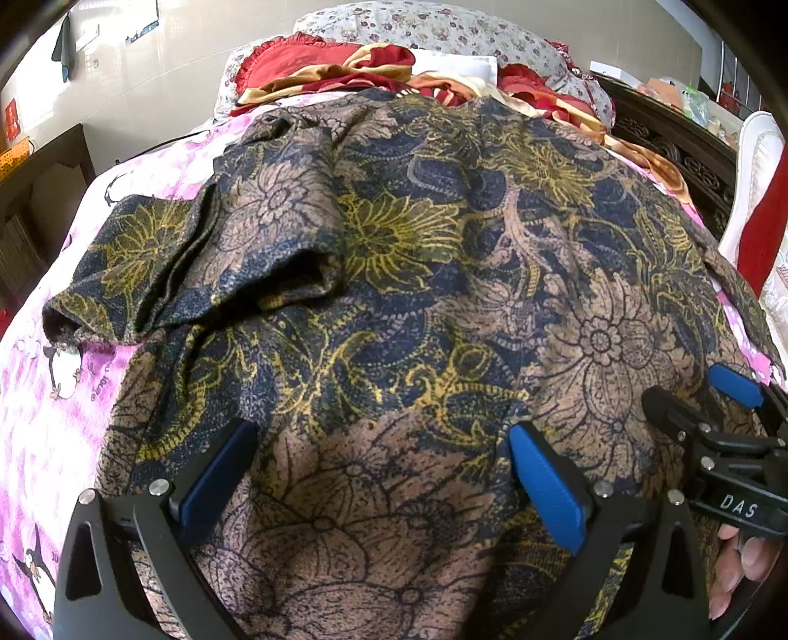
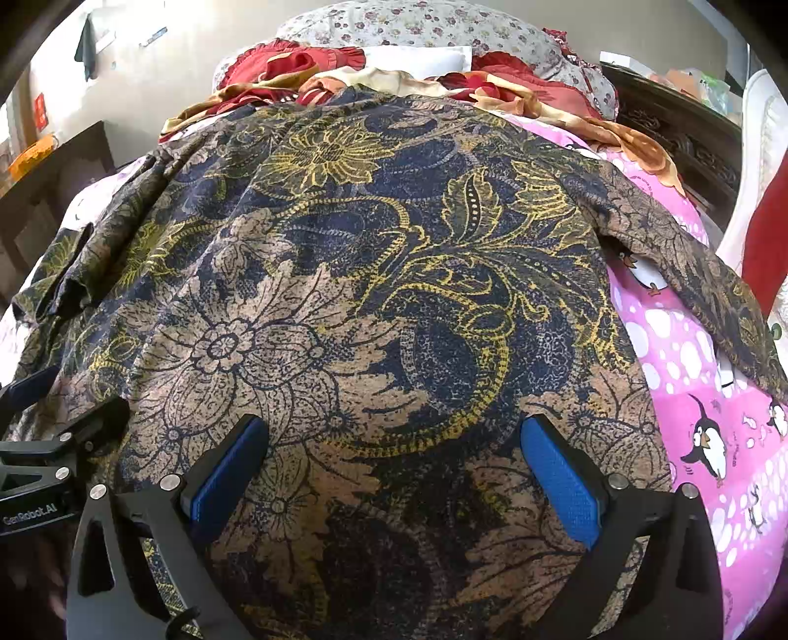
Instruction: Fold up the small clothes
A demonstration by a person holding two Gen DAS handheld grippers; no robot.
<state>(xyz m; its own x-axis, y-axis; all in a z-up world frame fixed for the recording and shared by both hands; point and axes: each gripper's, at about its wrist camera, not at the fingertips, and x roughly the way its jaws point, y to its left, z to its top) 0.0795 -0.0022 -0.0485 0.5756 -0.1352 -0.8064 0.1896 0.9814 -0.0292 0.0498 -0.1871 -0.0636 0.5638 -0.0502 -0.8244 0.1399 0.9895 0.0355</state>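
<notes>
A dark blue, tan and yellow floral batik shirt [image 1: 394,275] lies spread over the bed, its left sleeve [image 1: 162,275] crumpled and folded inward. My left gripper [image 1: 381,433] hovers open over the shirt's near hem, nothing between its blue pads. The right gripper [image 1: 689,389] shows at the right edge of the left wrist view, held by a hand [image 1: 743,566]. In the right wrist view the same shirt [image 2: 374,295] fills the frame, its right sleeve [image 2: 689,256] stretched out. My right gripper [image 2: 394,433] stands open above the hem. The left gripper [image 2: 69,399] peeks in at left.
A pink penguin-print bedsheet [image 2: 699,394] lies under the shirt, also visible as the bedsheet [image 1: 49,418] at left. Red and orange bedding [image 1: 354,69] and a floral pillow [image 1: 418,24] pile at the head. Dark wooden furniture [image 1: 49,172] stands left; a carved headboard [image 2: 689,143] right.
</notes>
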